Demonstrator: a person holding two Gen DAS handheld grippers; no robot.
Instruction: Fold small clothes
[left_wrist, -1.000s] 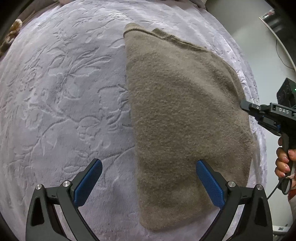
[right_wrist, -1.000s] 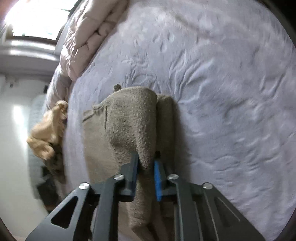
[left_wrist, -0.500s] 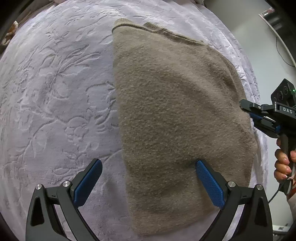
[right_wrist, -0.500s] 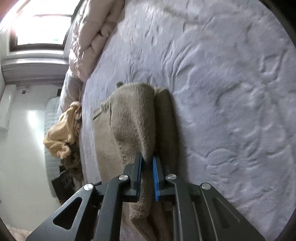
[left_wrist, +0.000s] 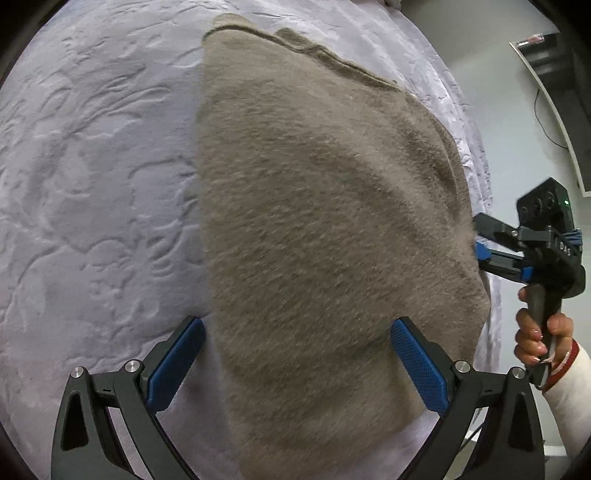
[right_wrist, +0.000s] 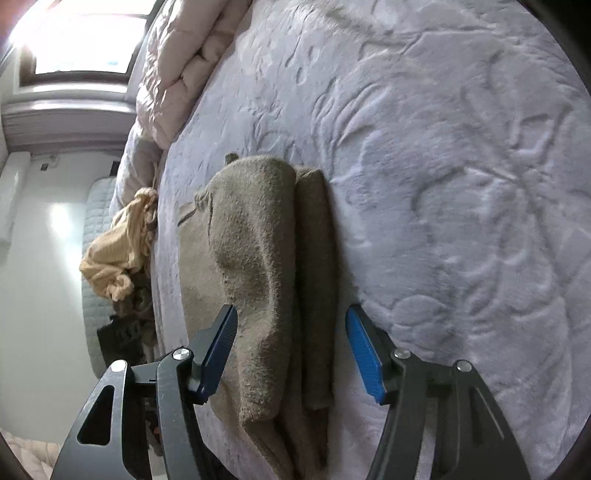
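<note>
The brown sweater (left_wrist: 325, 236) lies folded on the bed (left_wrist: 96, 177). Both the left hand-held gripper (left_wrist: 295, 365) and right hand-held gripper (right_wrist: 291, 354) are released; press layers flat before regrasping.

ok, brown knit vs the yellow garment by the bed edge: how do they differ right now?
Colour: the brown knit is taupe and fuzzy, the yellow garment pale yellow.
Pose: the brown knit lies folded in layers, the yellow garment is a crumpled heap.
Place: the brown knit sits on the bedspread between the open right gripper fingers; the yellow garment hangs at the bed's edge, untouched.
Both are soft clothes.
</note>
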